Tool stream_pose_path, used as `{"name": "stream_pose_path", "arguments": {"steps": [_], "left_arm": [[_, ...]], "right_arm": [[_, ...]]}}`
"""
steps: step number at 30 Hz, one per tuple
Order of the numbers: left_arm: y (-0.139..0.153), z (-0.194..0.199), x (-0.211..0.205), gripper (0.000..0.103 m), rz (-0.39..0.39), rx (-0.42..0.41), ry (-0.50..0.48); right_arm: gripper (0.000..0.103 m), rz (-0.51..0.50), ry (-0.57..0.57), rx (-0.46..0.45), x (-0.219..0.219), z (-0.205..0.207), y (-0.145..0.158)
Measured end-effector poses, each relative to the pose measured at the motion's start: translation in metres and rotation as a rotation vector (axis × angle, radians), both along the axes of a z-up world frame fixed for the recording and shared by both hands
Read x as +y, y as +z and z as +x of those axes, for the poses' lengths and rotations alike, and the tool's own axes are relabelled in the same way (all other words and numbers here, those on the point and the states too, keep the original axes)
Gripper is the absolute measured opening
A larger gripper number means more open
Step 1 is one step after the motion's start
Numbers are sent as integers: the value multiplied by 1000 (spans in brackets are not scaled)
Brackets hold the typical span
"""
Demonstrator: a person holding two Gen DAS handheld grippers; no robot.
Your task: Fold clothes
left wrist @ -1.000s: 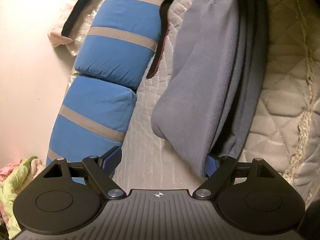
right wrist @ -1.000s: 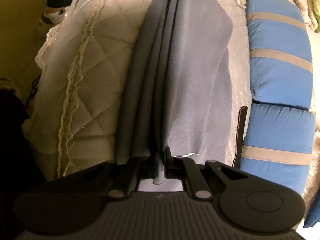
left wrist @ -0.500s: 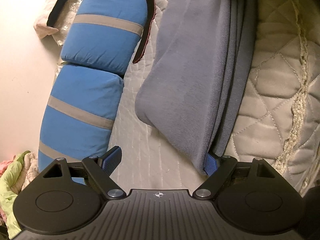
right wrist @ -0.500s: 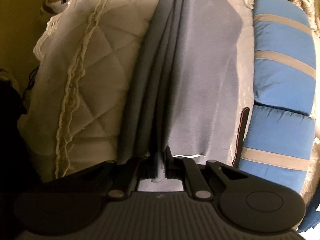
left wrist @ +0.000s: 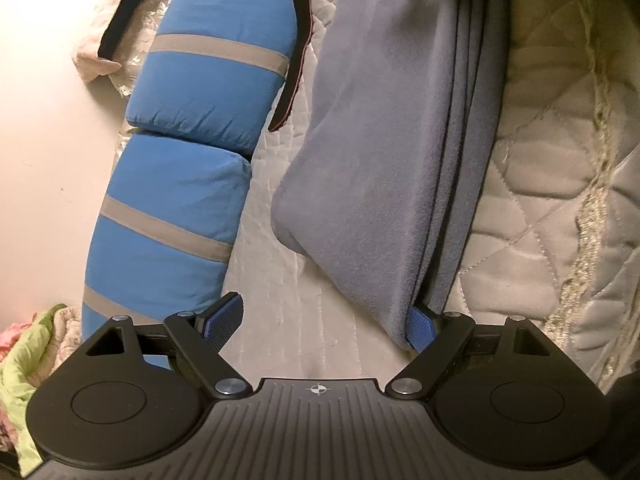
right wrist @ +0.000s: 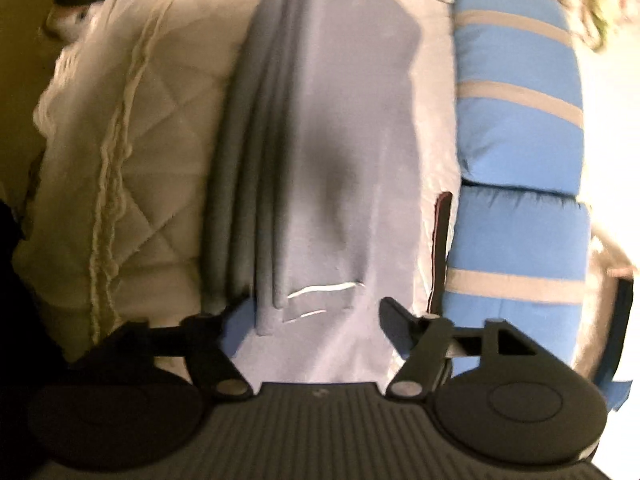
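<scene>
my right hand-held gripper (right wrist: pixel 312 320) has just been opening; its jaws now stand apart with the end of the grey fleece garment (right wrist: pixel 340 160) lying loose between them, so i judge i'm letting the fold settle rather than carrying it. my left hand-held gripper (left wrist: pixel 324 320) is also spread wide; its right pad (left wrist: pixel 420 328) sits against the garment's other end, but nothing is pinched.

the garment lies in one long narrow strip on the quilted bedspread (left wrist: pixel 540 200), its layers stacked along one edge, which looks like lengthwise folds already made.

counted: one grey garment, two blue striped pillows (left wrist: pixel 208 80) set end to end along the wall side of the bed, one dark strap (left wrist: pixel 292 80) beside the garment, and a rumpled green and pink heap (left wrist: pixel 24 360) at the corner.
</scene>
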State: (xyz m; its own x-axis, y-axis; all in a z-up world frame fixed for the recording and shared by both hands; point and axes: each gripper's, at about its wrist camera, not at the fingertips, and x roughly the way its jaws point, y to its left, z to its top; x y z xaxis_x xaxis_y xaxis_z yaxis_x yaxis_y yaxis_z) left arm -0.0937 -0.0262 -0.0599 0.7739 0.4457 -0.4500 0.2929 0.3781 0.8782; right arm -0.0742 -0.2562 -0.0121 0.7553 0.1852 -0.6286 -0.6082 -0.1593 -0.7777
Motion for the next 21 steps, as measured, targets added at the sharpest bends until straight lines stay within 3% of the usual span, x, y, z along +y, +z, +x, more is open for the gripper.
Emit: {"name": "stream_pose_path", "arguments": {"steps": [4, 8, 10, 15, 17, 21], "left_arm": [[13, -9, 3, 84, -59, 1, -4], [37, -24, 5, 84, -132, 45, -8], [58, -26, 13, 84, -228, 41, 11], [98, 6, 43, 83, -503, -58, 143], [109, 29, 56, 83, -632, -86, 202], [114, 75, 83, 83, -946, -56, 297]], "right_arm": [[85, 137, -51, 18, -6, 0, 24], [85, 326, -99, 124, -5, 1, 52], [82, 430, -113, 199, 1, 0, 65], [56, 678, -142, 370, 37, 12, 80], [46, 734, -166, 391, 58, 19, 73], [38, 823, -240, 427, 91, 37, 59]]}}
